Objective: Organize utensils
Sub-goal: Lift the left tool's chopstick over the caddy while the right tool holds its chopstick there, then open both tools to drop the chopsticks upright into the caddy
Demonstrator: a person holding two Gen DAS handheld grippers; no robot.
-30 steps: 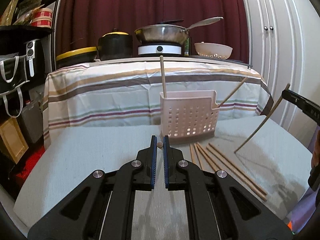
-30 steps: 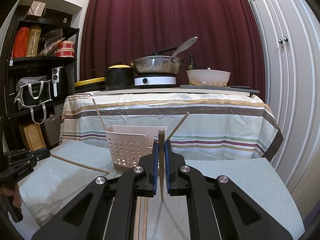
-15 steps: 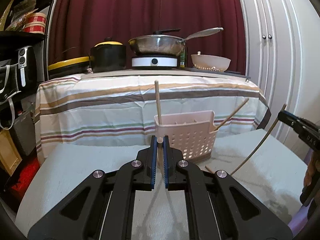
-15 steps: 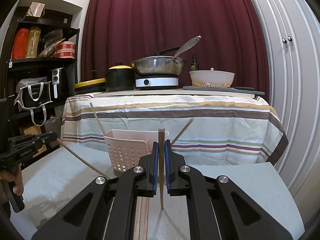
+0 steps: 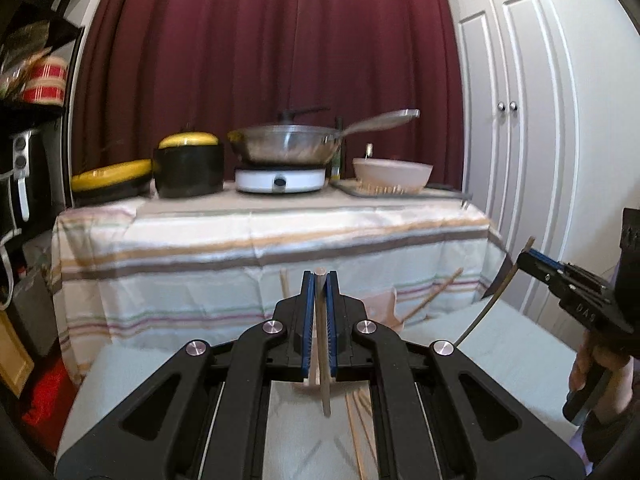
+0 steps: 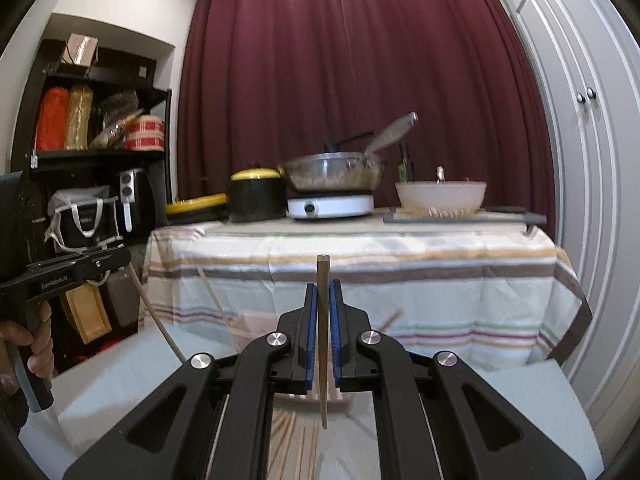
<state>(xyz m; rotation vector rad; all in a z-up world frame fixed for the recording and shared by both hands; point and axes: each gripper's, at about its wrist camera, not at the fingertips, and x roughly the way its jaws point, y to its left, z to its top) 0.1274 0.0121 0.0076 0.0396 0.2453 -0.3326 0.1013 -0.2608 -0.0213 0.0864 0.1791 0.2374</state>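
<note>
Left wrist view: left gripper clenched on a pale chopstick standing near-upright between its pads, now raised from tabletop level so the pink perforated basket sits low ahead, mostly hidden behind the fingers, loose chopsticks lying on the table beneath. Right wrist view: right gripper likewise clamped on an upright wooden chopstick, also lifted; the basket, blurred, appears just ahead and below. Both sticks seem ready for dropping in.

Behind: maroon curtain, white cupboard doors. On striped tablecloth: steel pan atop white hotplate, black pot with yellow lid, pale bowl. Left: dark shelving with packets, striped tin.
</note>
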